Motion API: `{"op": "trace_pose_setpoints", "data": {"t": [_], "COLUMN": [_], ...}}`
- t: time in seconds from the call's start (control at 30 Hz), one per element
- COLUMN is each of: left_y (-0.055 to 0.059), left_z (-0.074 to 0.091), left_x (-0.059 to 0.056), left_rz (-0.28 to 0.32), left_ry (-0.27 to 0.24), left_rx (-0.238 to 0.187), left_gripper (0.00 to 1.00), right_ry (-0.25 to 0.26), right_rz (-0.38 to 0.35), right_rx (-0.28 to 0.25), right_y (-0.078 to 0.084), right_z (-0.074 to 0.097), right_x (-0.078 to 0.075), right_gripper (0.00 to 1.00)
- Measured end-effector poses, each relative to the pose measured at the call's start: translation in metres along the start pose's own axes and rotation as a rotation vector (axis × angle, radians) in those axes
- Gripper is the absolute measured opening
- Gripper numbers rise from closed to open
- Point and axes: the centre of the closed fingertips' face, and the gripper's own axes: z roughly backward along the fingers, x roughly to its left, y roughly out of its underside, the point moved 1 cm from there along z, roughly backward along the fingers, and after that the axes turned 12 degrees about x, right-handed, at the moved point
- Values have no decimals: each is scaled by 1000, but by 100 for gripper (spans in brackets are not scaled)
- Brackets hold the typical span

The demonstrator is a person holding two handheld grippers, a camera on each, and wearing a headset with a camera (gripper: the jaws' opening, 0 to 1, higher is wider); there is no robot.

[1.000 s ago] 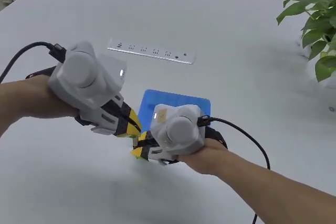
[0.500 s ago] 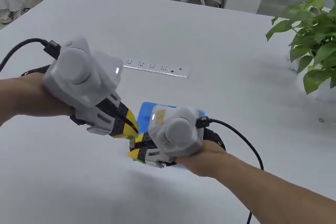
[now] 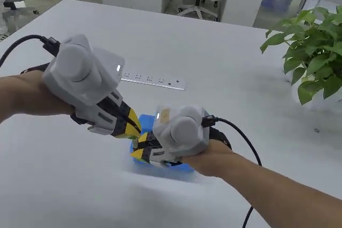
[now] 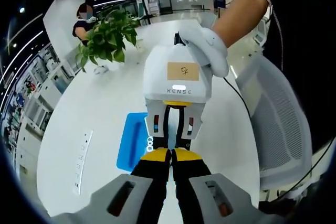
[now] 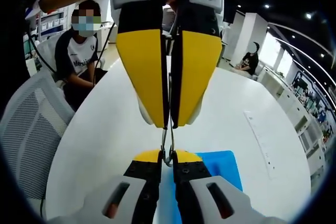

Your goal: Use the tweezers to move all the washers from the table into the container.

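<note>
The left gripper (image 3: pixel 131 126) and the right gripper (image 3: pixel 142 151) are held nose to nose over the white table (image 3: pixel 230 84), as they were a second ago. In the right gripper view the tweezers (image 5: pixel 168 129) are seen clamped between the left gripper's yellow jaws, which are pressed together on the thin metal legs. The lower end of the tweezers is taken in between the right gripper's own jaws, which are drawn together on it. The blue container (image 3: pixel 143 120) is found flat on the table directly under the two grippers. A second ago it was seen mostly beyond them, but the whole head view has since been tilted upward. Through that tilt the power strip (image 3: pixel 153 80) is brought lower in the picture, and more of the potted plant (image 3: pixel 312 52) is taken in at the right.
</note>
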Motion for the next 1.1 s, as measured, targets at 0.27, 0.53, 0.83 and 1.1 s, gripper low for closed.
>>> {"op": "trace_pose_setpoints", "data": {"t": [0.27, 0.53, 0.83, 1.1], "left_y": [-8, -10, -6, -1], "left_z": [-5, -16, -30, -46], "left_x": [12, 22, 34, 43], "left_rz": [-16, -14, -6, 6], "left_ry": [-7, -3, 6, 21], "left_rx": [-9, -16, -22, -26], "left_gripper": [6, 6, 6, 6], "right_ry": [24, 26, 19, 6], "right_rz": [-4, -15, -31, -46], "right_rx": [9, 22, 32, 43], "right_y": [9, 22, 36, 49], "right_z": [6, 4, -5, -15], "right_x": [-14, -24, -33, -40], "right_gripper": [9, 10, 10, 10]}}
